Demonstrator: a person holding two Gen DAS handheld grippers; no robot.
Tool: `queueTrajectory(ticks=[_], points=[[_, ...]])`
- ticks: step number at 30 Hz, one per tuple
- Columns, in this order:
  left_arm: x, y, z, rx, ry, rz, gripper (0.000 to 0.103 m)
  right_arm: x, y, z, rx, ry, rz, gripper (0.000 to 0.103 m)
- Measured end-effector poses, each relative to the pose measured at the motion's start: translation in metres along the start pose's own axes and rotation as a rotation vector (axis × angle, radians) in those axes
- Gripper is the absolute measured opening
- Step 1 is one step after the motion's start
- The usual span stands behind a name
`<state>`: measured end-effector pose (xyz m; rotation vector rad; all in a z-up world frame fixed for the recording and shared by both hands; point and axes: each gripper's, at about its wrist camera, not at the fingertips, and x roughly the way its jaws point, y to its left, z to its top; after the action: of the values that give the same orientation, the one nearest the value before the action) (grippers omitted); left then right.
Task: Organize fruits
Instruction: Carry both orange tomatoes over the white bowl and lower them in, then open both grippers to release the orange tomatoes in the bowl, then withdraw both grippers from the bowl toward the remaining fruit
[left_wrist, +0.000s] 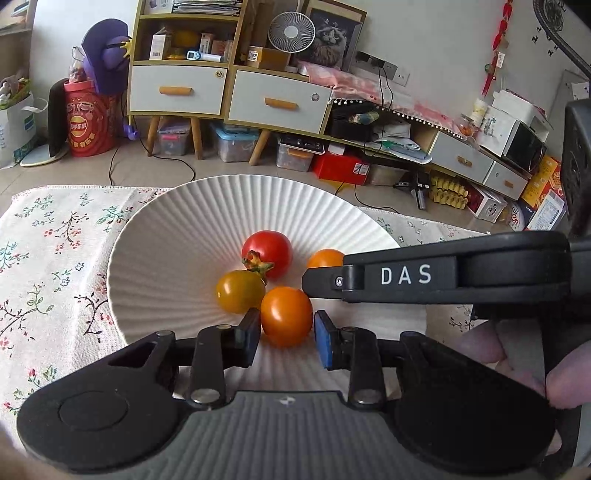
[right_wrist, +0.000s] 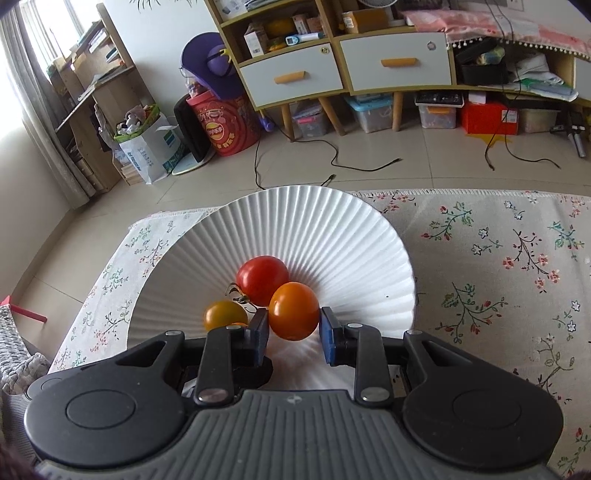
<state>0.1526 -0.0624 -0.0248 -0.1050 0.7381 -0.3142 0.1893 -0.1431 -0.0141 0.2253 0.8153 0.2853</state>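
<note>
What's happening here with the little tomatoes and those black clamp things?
A person holds a clamp tool in each hand over a ribbed white plate. The left gripper and the right gripper each have an orange tomato between their jaws. A red tomato and a yellow tomato lie beside them.

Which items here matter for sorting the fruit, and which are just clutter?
Job: white plate, red tomato, yellow tomato, left orange tomato in left gripper, right orange tomato in right gripper.
Clutter: floral cloth, fan, red tub, floor cables, storage boxes.
</note>
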Motion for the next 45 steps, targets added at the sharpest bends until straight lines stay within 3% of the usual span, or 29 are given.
queueTrajectory(ticks=[3, 6, 8, 14, 22, 45], points=[[-0.002, 0.0, 0.0, 0.014, 0.001, 0.003, 0.027, -0.002, 0.002, 0.002, -0.007, 0.002, 0.0, 0.03], [-0.008, -0.001, 0.0, 0.044, 0.001, 0.01, 0.038, -0.006, 0.006, 0.001, -0.029, -0.002, -0.007, 0.037], [-0.012, 0.001, 0.001, 0.042, 0.009, 0.018, 0.047, -0.009, 0.008, 0.001, -0.041, -0.006, -0.018, 0.049], [-0.028, 0.003, 0.003, 0.05, 0.029, 0.023, 0.06, -0.028, 0.015, 0.0, -0.075, -0.043, -0.018, 0.068], [-0.052, 0.002, 0.001, 0.095, -0.003, 0.011, 0.081, -0.041, 0.025, -0.009, -0.108, -0.058, -0.026, 0.082], [-0.094, 0.023, -0.02, 0.137, -0.019, 0.008, 0.095, -0.072, 0.03, -0.038, -0.145, -0.096, -0.025, 0.094]])
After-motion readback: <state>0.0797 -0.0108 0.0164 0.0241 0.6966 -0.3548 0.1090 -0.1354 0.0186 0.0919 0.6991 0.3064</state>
